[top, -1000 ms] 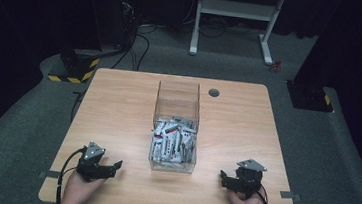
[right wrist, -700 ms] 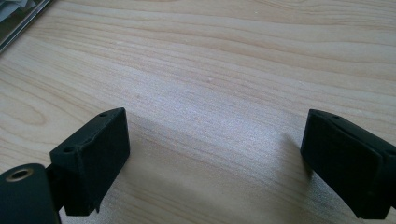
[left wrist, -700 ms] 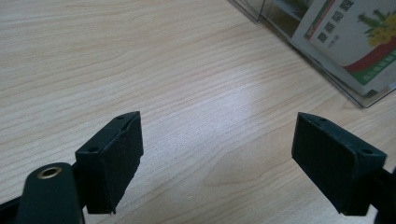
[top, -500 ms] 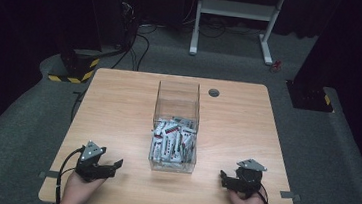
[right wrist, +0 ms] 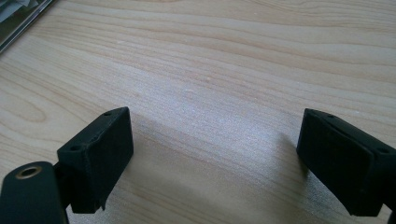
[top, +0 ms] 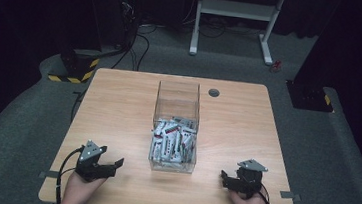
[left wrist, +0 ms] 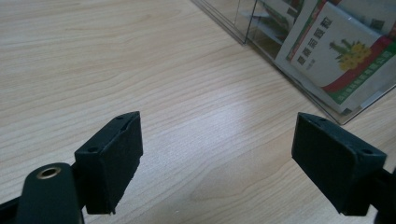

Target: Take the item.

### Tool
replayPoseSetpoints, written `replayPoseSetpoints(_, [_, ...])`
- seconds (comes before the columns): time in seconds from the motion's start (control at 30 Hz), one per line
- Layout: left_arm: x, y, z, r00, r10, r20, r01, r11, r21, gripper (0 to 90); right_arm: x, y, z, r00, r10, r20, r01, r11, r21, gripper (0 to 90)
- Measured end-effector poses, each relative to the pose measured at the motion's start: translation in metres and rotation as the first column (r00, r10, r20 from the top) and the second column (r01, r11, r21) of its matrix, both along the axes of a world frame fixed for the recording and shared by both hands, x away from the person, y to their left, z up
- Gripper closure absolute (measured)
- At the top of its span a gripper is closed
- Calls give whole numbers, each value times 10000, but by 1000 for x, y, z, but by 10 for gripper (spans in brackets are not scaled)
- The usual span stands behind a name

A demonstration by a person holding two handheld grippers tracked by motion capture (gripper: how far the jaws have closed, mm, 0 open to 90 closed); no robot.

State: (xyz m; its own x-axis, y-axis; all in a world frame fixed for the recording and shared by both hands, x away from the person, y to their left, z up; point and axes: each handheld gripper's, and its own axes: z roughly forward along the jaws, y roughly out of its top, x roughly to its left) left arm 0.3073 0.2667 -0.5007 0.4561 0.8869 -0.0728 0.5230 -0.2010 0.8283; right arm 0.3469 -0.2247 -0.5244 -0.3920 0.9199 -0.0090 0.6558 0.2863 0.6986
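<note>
A clear plastic box [top: 178, 99] stands mid-table, its near half filled with several white sachets [top: 171, 144] printed in red and green. My left gripper [top: 114, 166] rests low near the table's front left, open, its jaws aimed toward the box. In the left gripper view, the gripper [left wrist: 217, 154] has bare wood between the fingers, with the box's corner [left wrist: 243, 28] and a sachet [left wrist: 336, 51] ahead at the upper right. My right gripper [top: 227, 179] sits at the front right, also open. In the right gripper view, it [right wrist: 215, 158] holds nothing, and the box's edge [right wrist: 21, 21] shows at the top left.
The wooden table [top: 118, 106] has a small round grommet [top: 213, 92] behind the box. A white desk frame [top: 237, 17], cables and a yellow-black striped base [top: 74, 69] stand on the dark floor beyond the far edge.
</note>
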Motion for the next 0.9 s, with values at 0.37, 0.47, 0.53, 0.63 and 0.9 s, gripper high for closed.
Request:
replayPoseSetpoints(0.37, [-2,-3,6,9997,-69,236,75,9996,-267,176,0,0,0,10000,-37,-29,37,10000,39,103])
replayPoseSetpoints(0.47, [-2,-3,7,9995,-80,300,88,9996,-276,176,0,0,0,10000,-40,-28,40,10000,39,103])
replayPoseSetpoints(0.53, [-2,-4,8,9994,-111,324,120,9995,-293,176,0,0,0,10000,-34,-16,34,10000,33,103])
replayPoseSetpoints(0.63, [-3,-6,8,9993,-175,326,184,9995,-274,178,0,0,0,10000,-34,-15,34,10000,33,103])
replayPoseSetpoints(0.9, [-4,-16,13,9974,-528,484,541,9982,-265,181,0,0,0,10000,3,27,-3,10000,14,109])
